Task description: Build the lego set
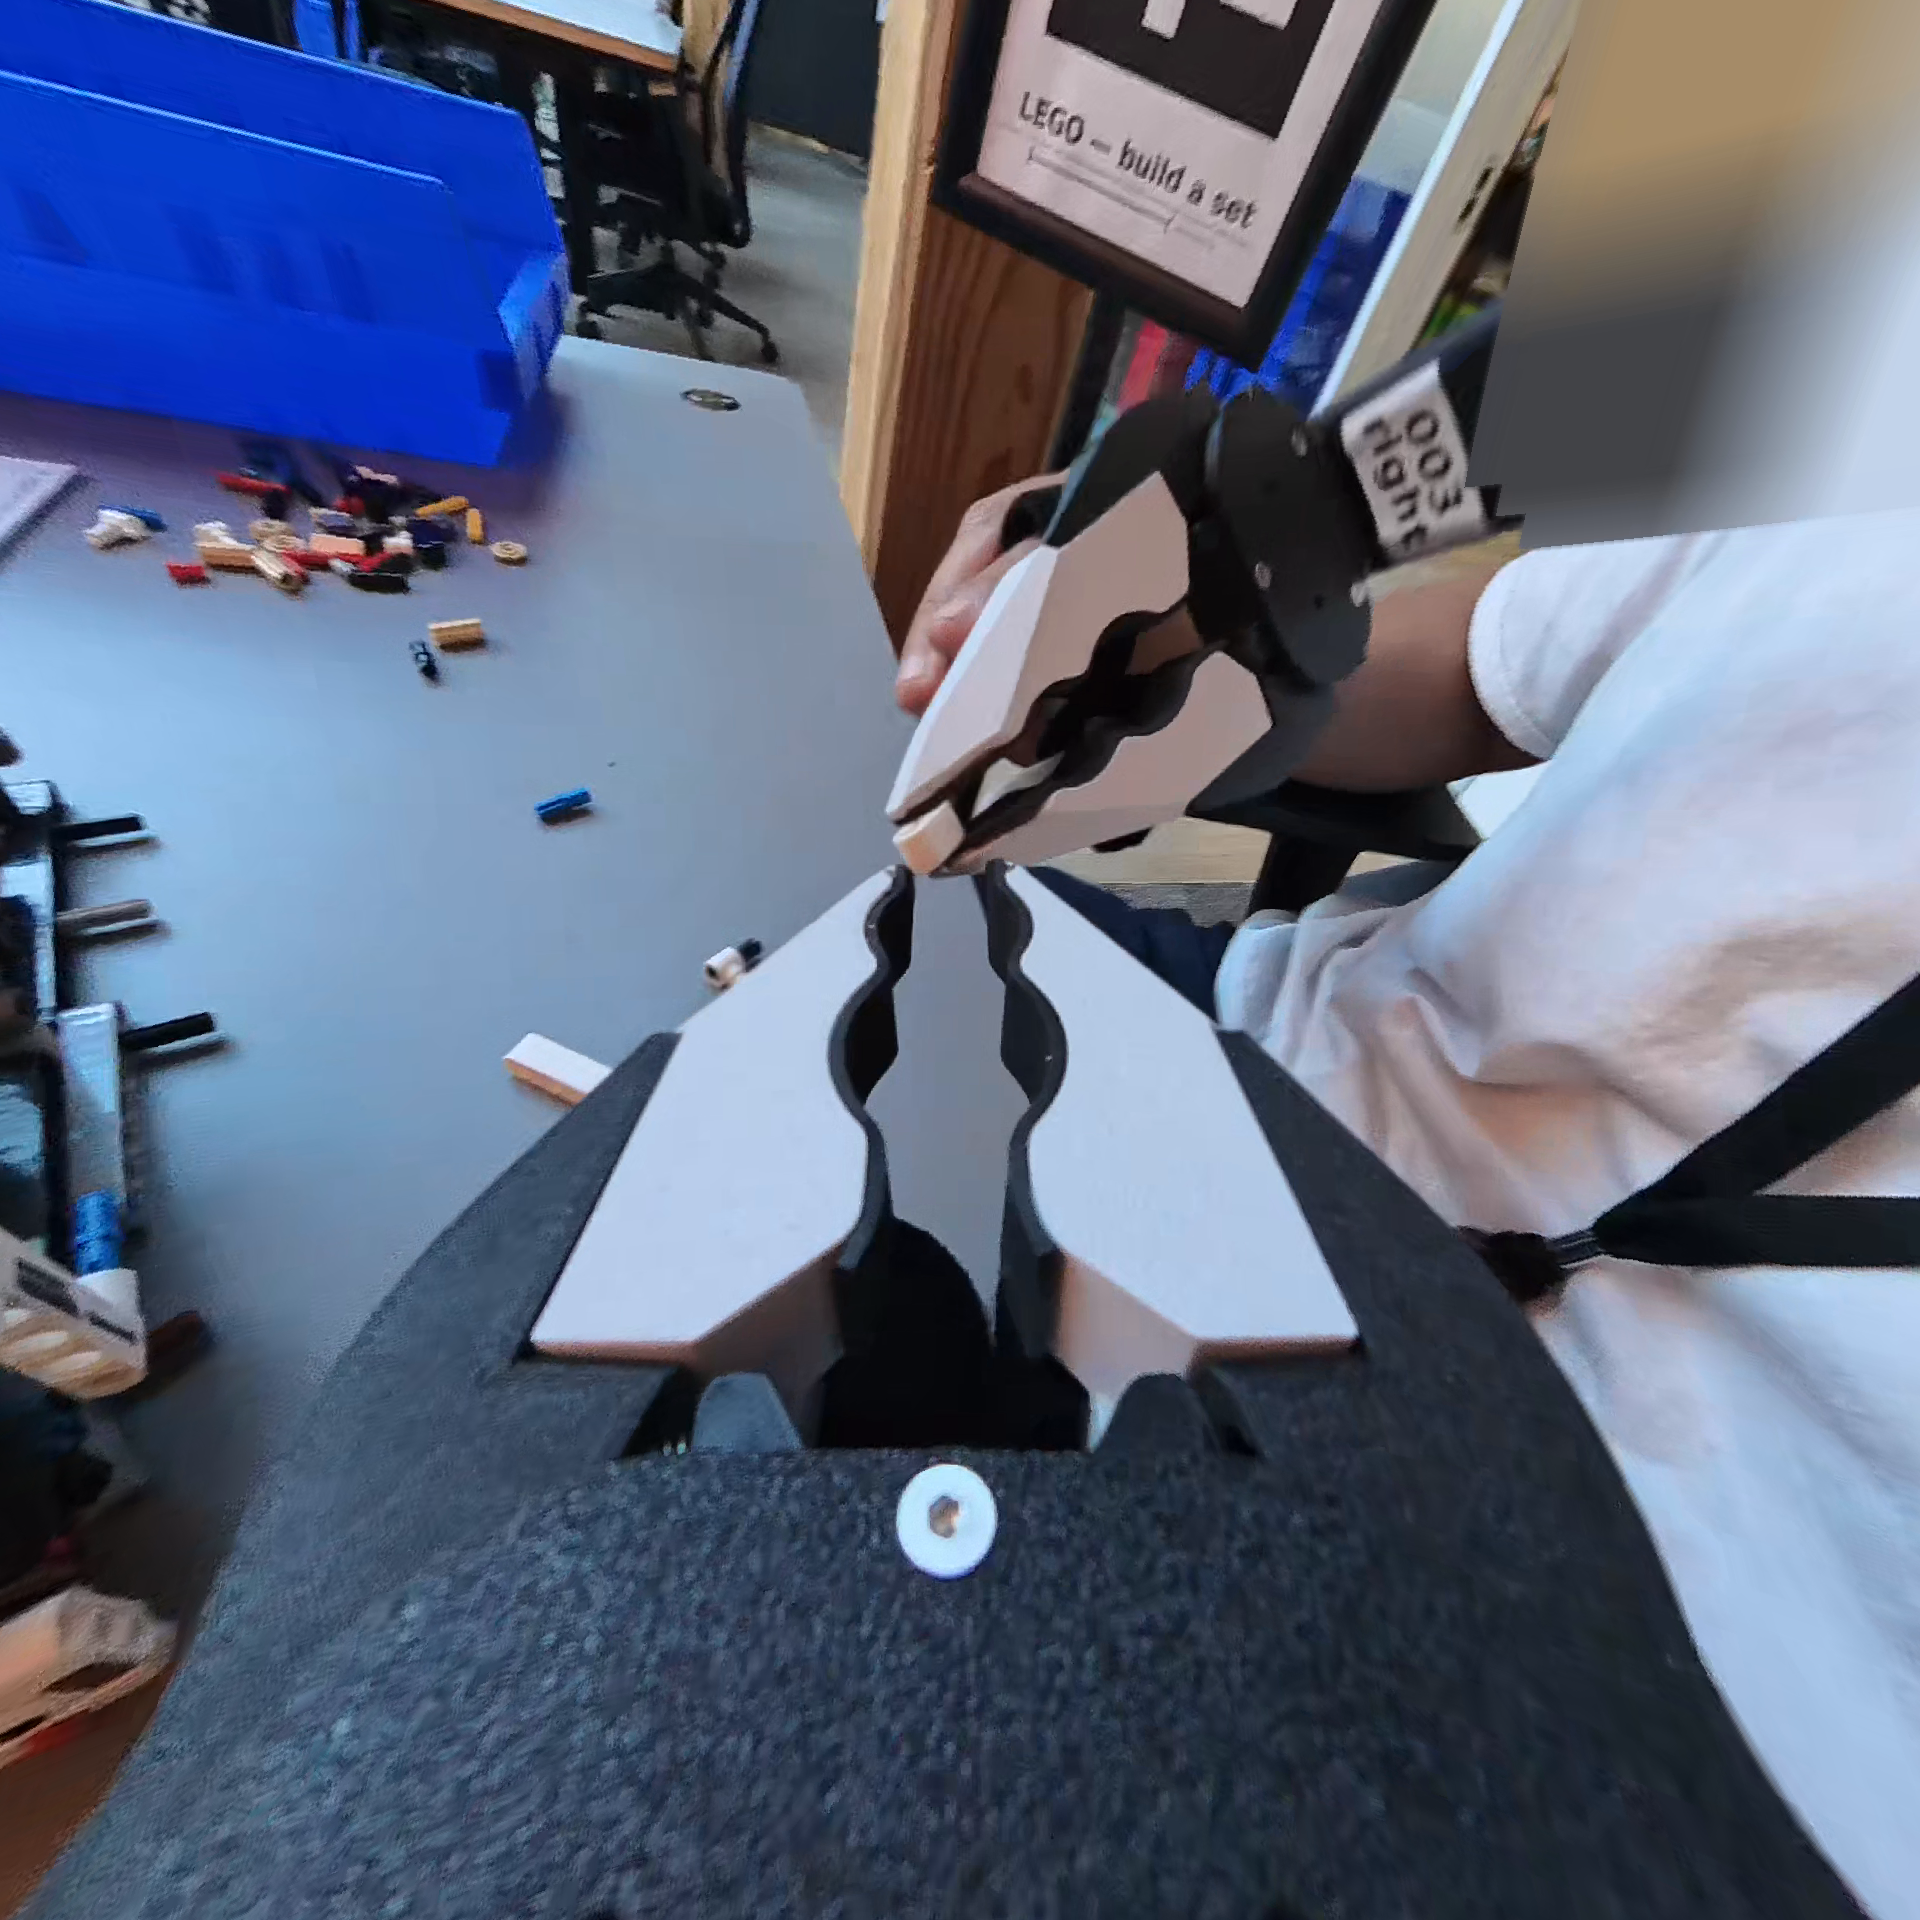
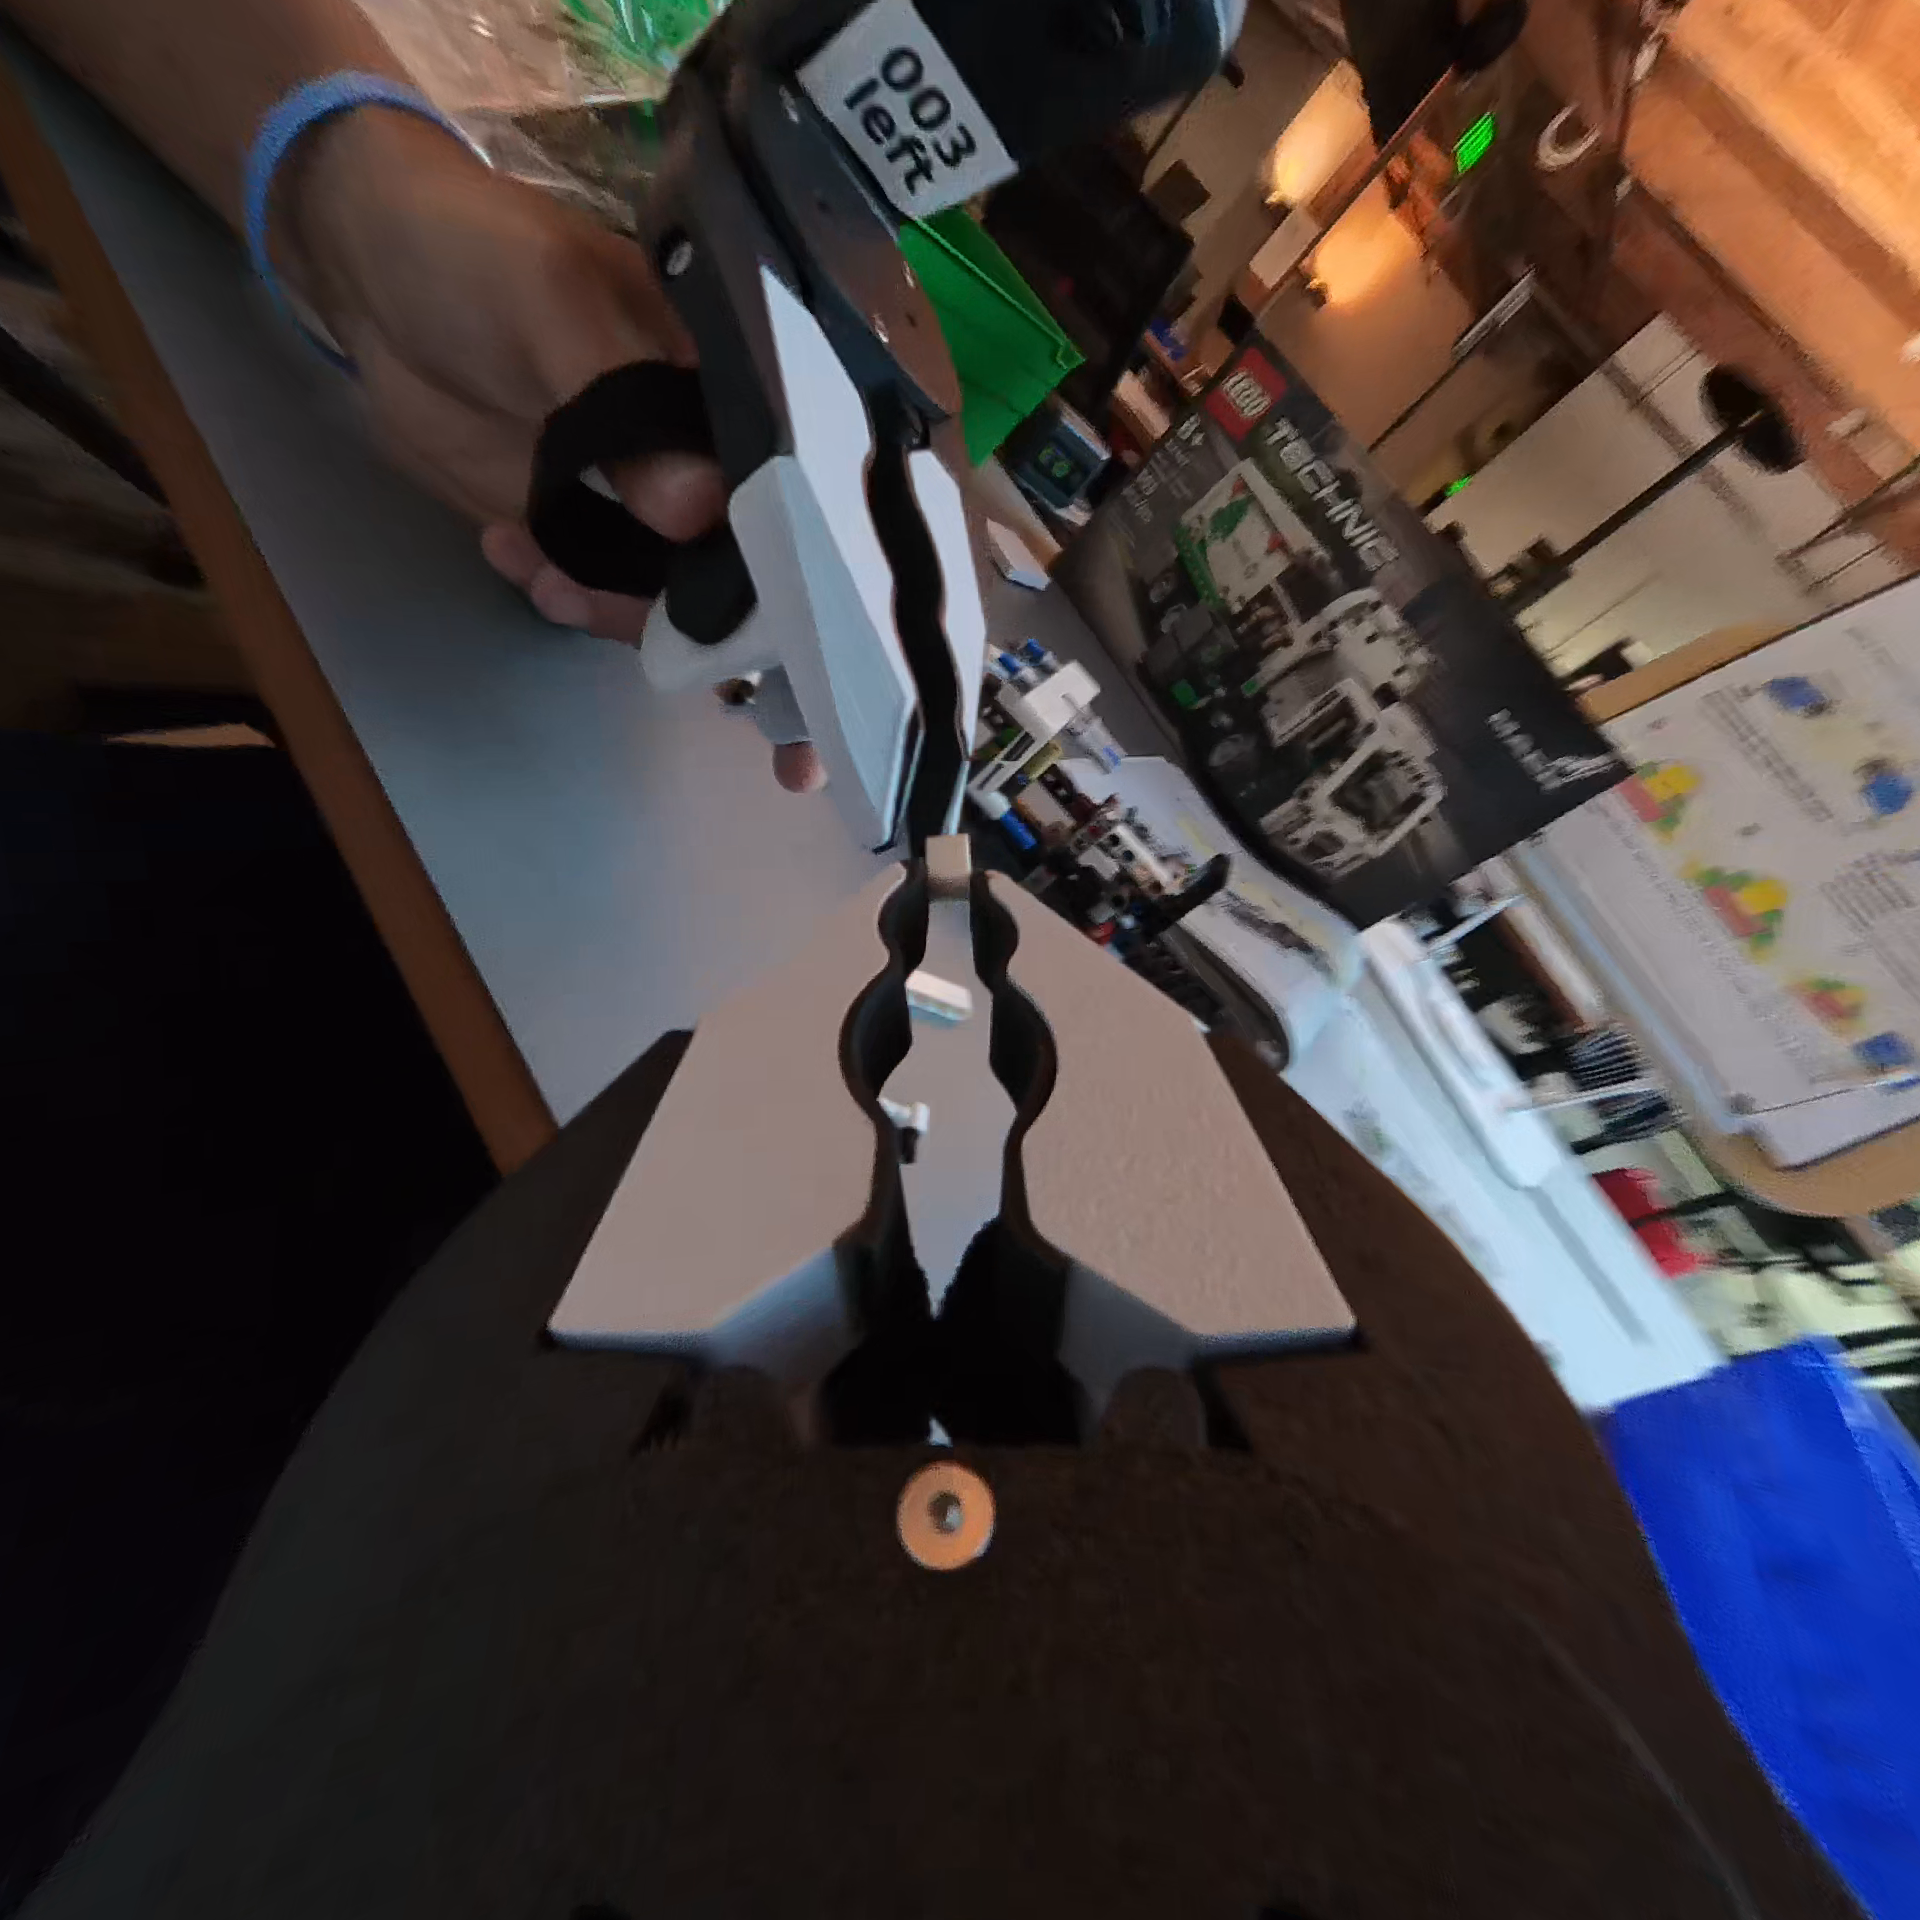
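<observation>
Worktop: grey, scattered bricks, blue bin behind.
Right gripper: jaws clamped on white piece.
Left gripper: jaws apart.

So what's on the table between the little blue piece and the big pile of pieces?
In the left wrist view, a tan piece and a small black piece.

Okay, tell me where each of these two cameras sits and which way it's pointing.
Left wrist view: on the left gripper, looking along its fingers over the grey table at the right gripper pinching a white piece; a hand and white sleeve show.
Right wrist view: on the right gripper, facing the left gripper, the set's box behind; a hand and wrist show.
Shared: the white piece, both grippers tip to tip.
</observation>
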`<action>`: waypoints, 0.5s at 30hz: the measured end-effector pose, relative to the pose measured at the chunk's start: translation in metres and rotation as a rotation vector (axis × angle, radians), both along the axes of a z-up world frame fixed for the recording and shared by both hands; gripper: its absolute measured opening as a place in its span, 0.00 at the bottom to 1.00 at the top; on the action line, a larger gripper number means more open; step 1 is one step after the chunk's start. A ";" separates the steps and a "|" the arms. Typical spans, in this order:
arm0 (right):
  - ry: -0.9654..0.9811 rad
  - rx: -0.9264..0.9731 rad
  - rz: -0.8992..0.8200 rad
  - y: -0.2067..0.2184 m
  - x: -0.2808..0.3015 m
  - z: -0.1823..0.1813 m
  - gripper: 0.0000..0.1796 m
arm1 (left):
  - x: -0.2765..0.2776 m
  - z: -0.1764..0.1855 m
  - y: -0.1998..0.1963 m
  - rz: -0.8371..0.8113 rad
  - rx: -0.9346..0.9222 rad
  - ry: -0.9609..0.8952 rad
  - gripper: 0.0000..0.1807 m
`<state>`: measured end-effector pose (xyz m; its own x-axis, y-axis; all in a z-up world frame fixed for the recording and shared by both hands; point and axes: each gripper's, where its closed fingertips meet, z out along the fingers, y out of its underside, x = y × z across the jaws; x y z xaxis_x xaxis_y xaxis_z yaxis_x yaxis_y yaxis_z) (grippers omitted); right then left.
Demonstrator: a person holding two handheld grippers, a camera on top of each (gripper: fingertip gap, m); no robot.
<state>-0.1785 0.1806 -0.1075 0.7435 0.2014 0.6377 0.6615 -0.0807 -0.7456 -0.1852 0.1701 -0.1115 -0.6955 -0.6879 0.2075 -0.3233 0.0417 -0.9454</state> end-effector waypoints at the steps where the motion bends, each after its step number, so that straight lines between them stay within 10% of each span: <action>1: -0.050 0.023 -0.010 0.000 0.000 0.002 0.04 | -0.001 0.002 -0.001 -0.013 -0.030 0.009 0.06; 15: -0.087 0.148 0.070 -0.009 -0.017 0.015 0.05 | -0.013 0.021 -0.007 -0.197 -0.441 0.247 0.02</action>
